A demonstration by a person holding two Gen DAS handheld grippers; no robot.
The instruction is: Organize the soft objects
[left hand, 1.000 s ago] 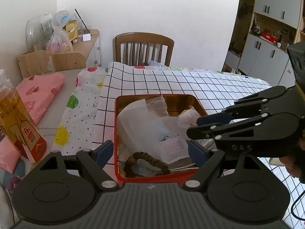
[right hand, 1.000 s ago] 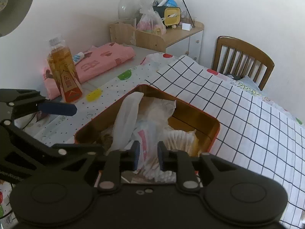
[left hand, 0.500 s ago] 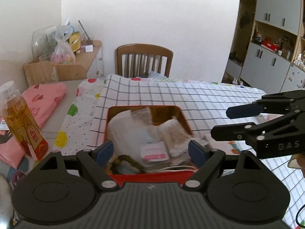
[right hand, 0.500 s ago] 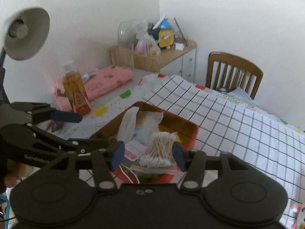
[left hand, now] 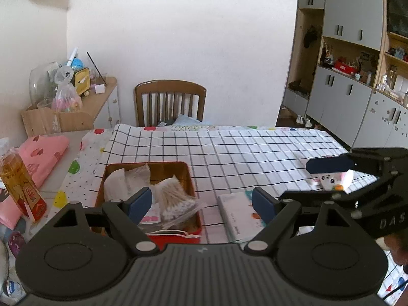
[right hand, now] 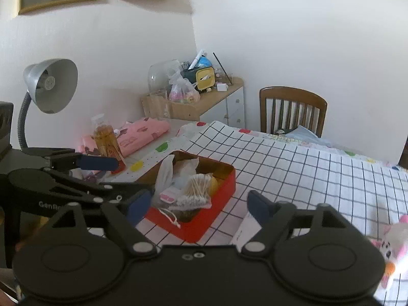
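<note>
A red tin [left hand: 176, 237] [right hand: 219, 199] stands on the checked tablecloth, holding a bag of cotton swabs [left hand: 173, 199] [right hand: 196, 191], plastic bags and a pink packet [right hand: 169, 195]. A flat white packet [left hand: 237, 216] [right hand: 246, 229] lies right of the tin. A white and pink plush toy [left hand: 331, 181] [right hand: 390, 242] sits further right. My left gripper [left hand: 202, 202] is open and empty, raised above the tin's near edge. My right gripper [right hand: 196, 205] is open and empty, raised near the tin and packet; it also shows in the left wrist view [left hand: 323, 181].
An amber bottle [left hand: 21, 186] [right hand: 108, 142] and pink cloth [left hand: 43, 153] lie left of the tin. A desk lamp [right hand: 51, 86] stands at the left. A wooden chair [left hand: 170, 102] is at the table's far side. A cluttered side cabinet [left hand: 76, 102] stands behind.
Both grippers have lifted up and back from the tin. The right gripper opened and left the cotton swab bag in the tin. The left stayed open.
</note>
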